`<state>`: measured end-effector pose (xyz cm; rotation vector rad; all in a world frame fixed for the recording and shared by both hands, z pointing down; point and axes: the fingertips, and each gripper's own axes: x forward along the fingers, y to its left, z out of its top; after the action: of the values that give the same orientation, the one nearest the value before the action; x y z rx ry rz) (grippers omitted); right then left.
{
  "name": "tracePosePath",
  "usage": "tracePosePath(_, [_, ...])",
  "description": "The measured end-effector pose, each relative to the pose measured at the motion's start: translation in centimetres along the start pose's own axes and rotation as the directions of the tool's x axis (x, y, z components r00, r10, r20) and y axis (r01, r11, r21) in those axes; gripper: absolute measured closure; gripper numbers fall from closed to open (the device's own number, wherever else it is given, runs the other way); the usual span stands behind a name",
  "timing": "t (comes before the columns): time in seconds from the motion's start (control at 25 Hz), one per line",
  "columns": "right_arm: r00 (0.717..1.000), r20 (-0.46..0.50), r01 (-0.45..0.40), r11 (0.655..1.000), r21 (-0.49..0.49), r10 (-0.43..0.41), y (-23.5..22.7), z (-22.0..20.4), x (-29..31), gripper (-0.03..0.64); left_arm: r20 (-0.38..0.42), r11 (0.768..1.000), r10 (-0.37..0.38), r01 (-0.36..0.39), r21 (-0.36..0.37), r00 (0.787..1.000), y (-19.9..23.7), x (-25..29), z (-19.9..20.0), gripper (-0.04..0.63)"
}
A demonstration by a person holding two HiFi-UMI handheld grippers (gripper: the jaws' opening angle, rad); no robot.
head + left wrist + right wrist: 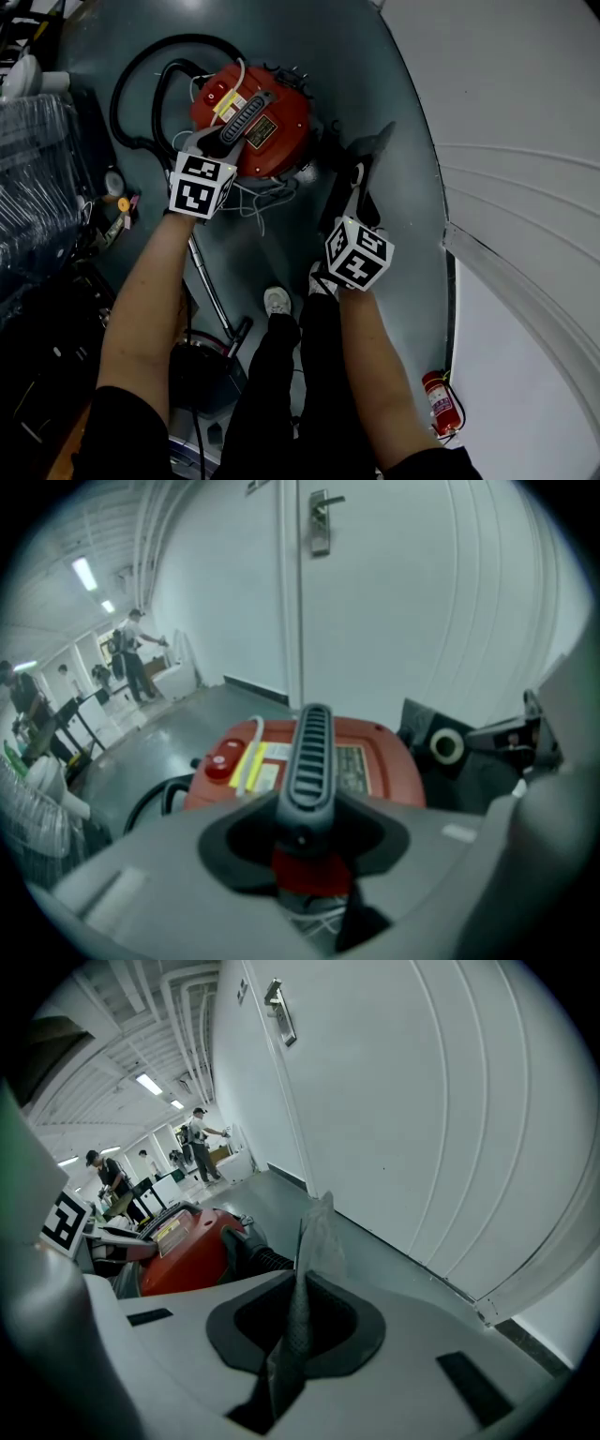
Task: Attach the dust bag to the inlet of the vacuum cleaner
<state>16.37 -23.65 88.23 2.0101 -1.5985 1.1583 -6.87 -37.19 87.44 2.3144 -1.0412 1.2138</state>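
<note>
Your left arm [141,309] reaches toward the far left with the forearm bare. At its end your left gripper [223,141] tilts steeply down, its marker cube [200,185] facing up. Its jaws are clamped on a black ribbed handle [312,752]. Your right arm [375,375] runs alongside, well apart from the left. Your right gripper [361,183] is also pitched down and sits a little nearer to you. Its jaws pinch a thin grey dust bag [314,1237], which stands edge-on between them.

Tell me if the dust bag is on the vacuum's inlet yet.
Not on: the right gripper pinches the bag edge-on, beside the red vacuum.
</note>
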Motion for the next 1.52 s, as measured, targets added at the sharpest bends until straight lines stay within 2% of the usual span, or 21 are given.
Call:
tracePosePath(0.32, [0.999,-0.027,0.026,0.999,0.037,-0.025,0.8,-0.3,2.5,0.595,0.022,1.000,-0.014,0.014,-0.010,1.000,0.0,0.0,0.2,0.446])
tracePosePath(0.68, [0.998,-0.066,-0.008,0.999,0.046,0.011,2.0,-1.0,3.7,0.595,0.014,0.999,-0.039,0.039,-0.009,0.999,-0.2,0.0,0.0,0.448])
tracePosePath(1.16, [0.990,-0.104,-0.074,0.980,0.183,0.094,3.3,-1.4,4.5,0.595,0.021,0.997,-0.072,0.072,-0.009,0.997,-0.2,0.2,0.0,0.449])
tracePosePath(1.36, [0.990,-0.118,-0.038,0.956,0.290,0.075,3.5,-1.1,4.7,0.595,0.028,0.998,-0.060,0.061,-0.020,0.998,-0.3,0.1,-0.1,0.451])
tracePosePath(1.52, [0.989,-0.136,-0.024,0.959,0.282,0.065,5.4,-0.7,5.4,0.591,0.022,0.998,-0.062,0.062,-0.013,0.998,-0.3,0.2,0.0,0.454])
